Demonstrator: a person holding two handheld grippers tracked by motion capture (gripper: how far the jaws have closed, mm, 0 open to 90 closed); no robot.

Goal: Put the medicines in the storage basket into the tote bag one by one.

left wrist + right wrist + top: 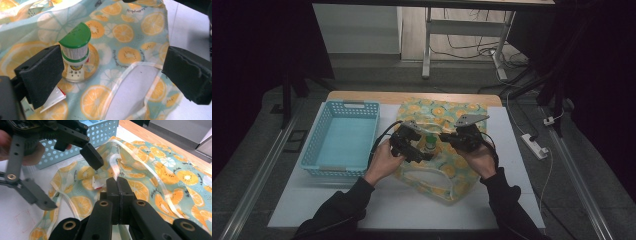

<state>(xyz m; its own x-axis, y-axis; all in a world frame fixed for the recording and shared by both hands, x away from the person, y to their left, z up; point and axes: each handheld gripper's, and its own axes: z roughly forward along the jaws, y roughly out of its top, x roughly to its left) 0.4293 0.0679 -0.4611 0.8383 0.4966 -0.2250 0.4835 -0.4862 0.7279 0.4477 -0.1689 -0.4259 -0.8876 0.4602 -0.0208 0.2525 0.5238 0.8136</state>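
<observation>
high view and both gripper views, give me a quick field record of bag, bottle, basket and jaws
bag: fruit-print bag lying on the white table
bottle: green-capped bottle upright on the bag
basket: blue basket left of the bag
left gripper: jaws wide apart, bottle beside one pad, not pinched
right gripper: jaws shut; whether they pinch bag fabric cannot be told

No word, brand or number can be made out with certainty. Small dark script is printed beside the fruit slices on the fruit-patterned bag [130, 37], but it is too small and blurred to be read. Fine printed lines, like a barcode or small type, are seen on the white band under the green cap of the bottle [75, 51], and a yellow emblem is carried on its label lower down; neither can be deciphered.
</observation>
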